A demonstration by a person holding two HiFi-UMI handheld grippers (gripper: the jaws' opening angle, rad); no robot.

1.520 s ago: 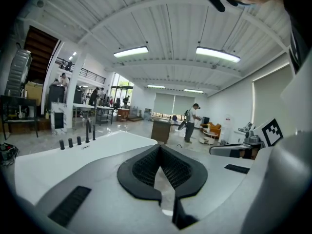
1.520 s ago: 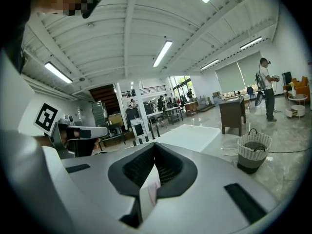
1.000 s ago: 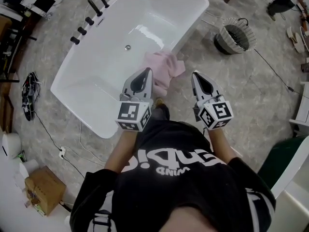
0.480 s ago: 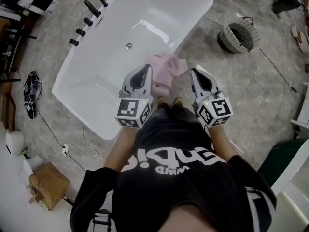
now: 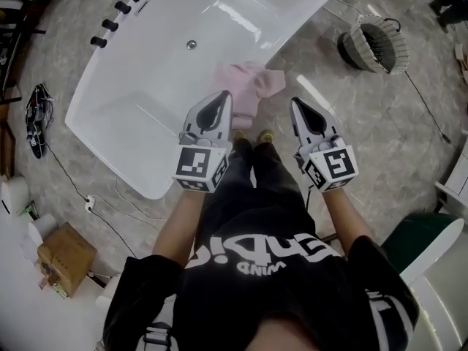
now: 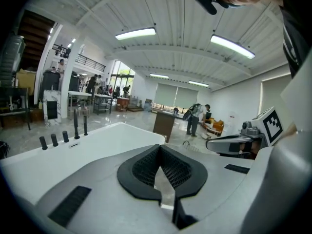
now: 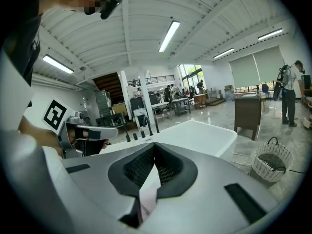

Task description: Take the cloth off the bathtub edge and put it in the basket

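Note:
A pink cloth (image 5: pixel 246 86) lies crumpled over the near edge of the white bathtub (image 5: pixel 161 93). The woven basket (image 5: pixel 376 44) stands on the floor to the tub's right, also seen in the right gripper view (image 7: pixel 271 162). My left gripper (image 5: pixel 224 96) hovers just short of the cloth's left side, shut and empty, its tip closed in its own view (image 6: pixel 159 147). My right gripper (image 5: pixel 297 104) is held level with it, to the right of the cloth over the floor, shut and empty (image 7: pixel 154 145). A little pink shows below its jaws.
Black tap fittings (image 5: pixel 121 6) stand on the tub's far rim. A cardboard box (image 5: pixel 66 258) and cables (image 5: pixel 117 210) lie on the floor at left, and a green bin (image 5: pixel 428 240) is at right. The person's feet (image 5: pixel 252 137) stand close to the tub's side. People stand far off in the hall.
The head view has shifted a little: tub, cloth and basket sit higher and further right in the frame. Both grippers stay shut, side by side, now slightly nearer the cloth.

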